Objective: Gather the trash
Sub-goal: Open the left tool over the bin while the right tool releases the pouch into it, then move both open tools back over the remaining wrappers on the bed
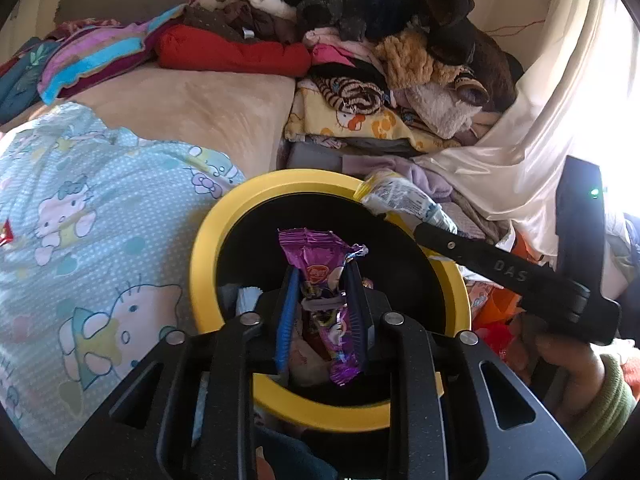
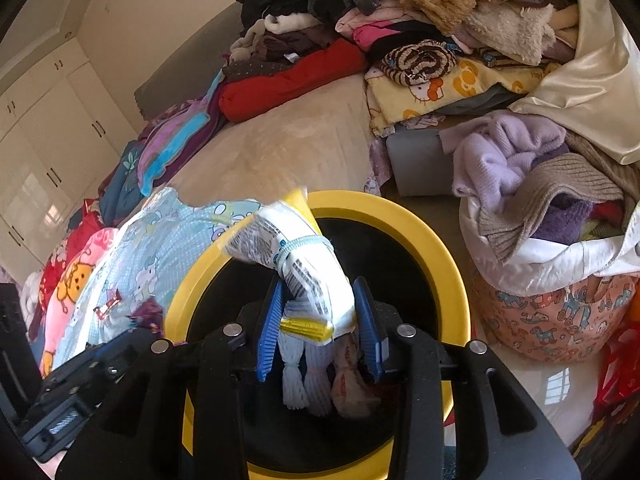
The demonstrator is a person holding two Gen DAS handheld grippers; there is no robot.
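Note:
A black bin with a yellow rim (image 1: 208, 240) stands beside the bed; it also shows in the right wrist view (image 2: 440, 240). My left gripper (image 1: 323, 280) is shut on a purple foil wrapper (image 1: 320, 264) and holds it over the bin's mouth. My right gripper (image 2: 318, 304) is shut on a white printed wrapper with a yellow end (image 2: 304, 264), also over the bin. In the left wrist view the right gripper's finger (image 1: 472, 252) reaches in from the right with the white wrapper (image 1: 400, 196) at the far rim. Several wrappers lie inside the bin (image 2: 316, 372).
A bed with a Hello Kitty sheet (image 1: 80, 216) and beige blanket (image 1: 192, 116) lies left. Piled clothes and plush toys (image 1: 380, 40) fill the back. A stuffed laundry bag (image 2: 560, 300) stands right of the bin. White wardrobes (image 2: 48, 128) line the left wall.

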